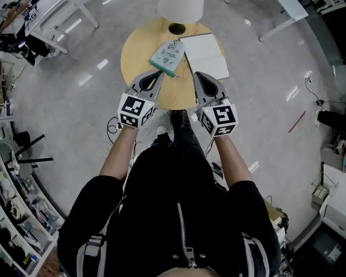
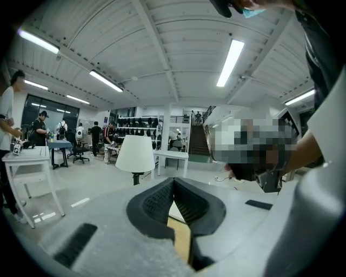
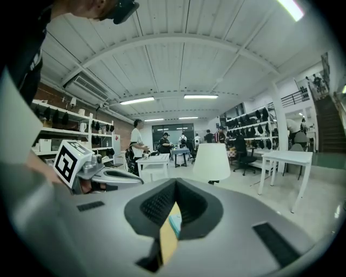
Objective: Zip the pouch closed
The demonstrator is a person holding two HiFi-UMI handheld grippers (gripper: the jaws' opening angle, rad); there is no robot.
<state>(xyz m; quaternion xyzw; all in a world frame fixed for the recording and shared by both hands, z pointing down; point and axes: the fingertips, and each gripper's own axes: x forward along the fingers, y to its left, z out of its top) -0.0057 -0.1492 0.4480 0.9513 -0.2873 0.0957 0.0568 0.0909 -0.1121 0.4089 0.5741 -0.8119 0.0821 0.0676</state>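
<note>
The pouch [image 1: 168,57], pale with a teal edge and printed figures, lies flat on the round wooden table [image 1: 135,54], left of its middle. My left gripper [image 1: 158,73] hovers just short of the pouch's near end, its jaws closed to a point with nothing in them. My right gripper [image 1: 197,74] hangs beside it over the table's near edge, also shut and empty. In the right gripper view a teal sliver of the pouch [image 3: 174,224] shows behind the closed jaws [image 3: 175,186]. The left gripper view shows its jaws [image 2: 173,185] meeting over bare wood.
A white notebook [image 1: 206,54] lies right of the pouch. A white lamp [image 1: 181,8] stands at the table's far edge. White tables [image 3: 285,158], shelves and several people fill the room beyond. Cables [image 1: 114,129] trail on the floor by my feet.
</note>
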